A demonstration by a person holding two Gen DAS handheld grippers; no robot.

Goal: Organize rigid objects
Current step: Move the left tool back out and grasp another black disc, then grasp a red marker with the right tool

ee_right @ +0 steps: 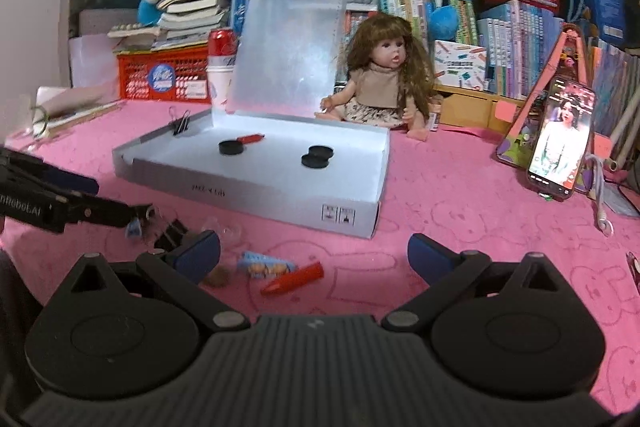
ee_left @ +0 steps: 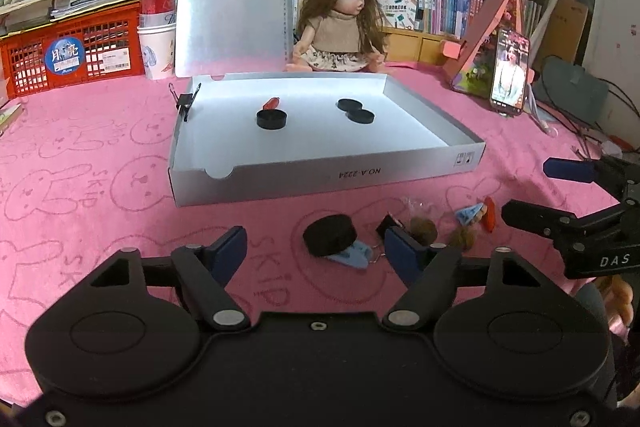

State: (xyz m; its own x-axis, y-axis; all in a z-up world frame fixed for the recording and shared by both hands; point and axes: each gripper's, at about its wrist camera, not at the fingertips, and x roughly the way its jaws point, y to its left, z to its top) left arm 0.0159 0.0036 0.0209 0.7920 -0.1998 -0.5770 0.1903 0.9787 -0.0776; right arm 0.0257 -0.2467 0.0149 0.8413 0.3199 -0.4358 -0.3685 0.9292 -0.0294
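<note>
- Black puck (ee_left: 330,234) lies flat on the pink cloth (ee_left: 100,131), just outside the near wall of the white box (ee_left: 320,179); three pucks and a red piece already sit inside
- left gripper (ee_left: 316,247) is nearer, jaws apart and empty, puck just ahead between its fingertips
- right gripper (ee_right: 314,259) gapes wide, empty, over a red crayon (ee_right: 292,278) lying crosswise

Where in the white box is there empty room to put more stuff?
The white box is bare along its near edge and right side, clear of the three black discs and red piece. The pink cloth just before the box is crowded with small things.
</note>
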